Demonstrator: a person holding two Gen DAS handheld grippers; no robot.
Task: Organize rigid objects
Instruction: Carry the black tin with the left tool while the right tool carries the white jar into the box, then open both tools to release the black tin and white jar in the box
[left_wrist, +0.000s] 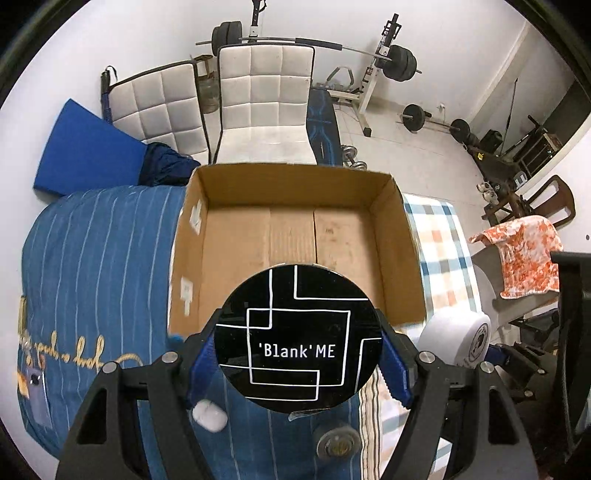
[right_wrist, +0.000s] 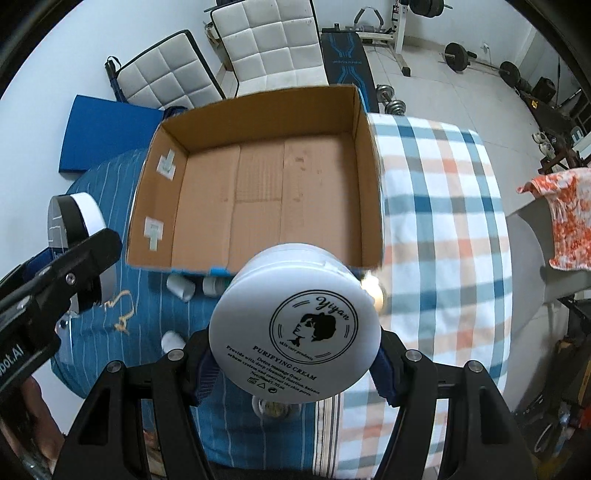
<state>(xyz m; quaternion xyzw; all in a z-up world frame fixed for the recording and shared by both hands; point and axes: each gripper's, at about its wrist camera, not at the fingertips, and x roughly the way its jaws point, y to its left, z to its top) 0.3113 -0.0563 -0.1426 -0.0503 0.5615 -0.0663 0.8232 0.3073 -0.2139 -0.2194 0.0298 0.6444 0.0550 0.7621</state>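
Now | black jar (left_wrist: 299, 338): lid faces camera | white jar (right_wrist: 295, 325): likewise, seemingly tilted

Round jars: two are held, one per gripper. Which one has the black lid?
The 'Blank'ME jar, in the left gripper; the purifying cream jar has a white lid.

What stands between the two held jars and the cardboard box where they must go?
Nothing visible. The black-lidded jar in the left gripper and the white cream jar in the right gripper both hang above the near edge of the cardboard box, whose floor is bare.
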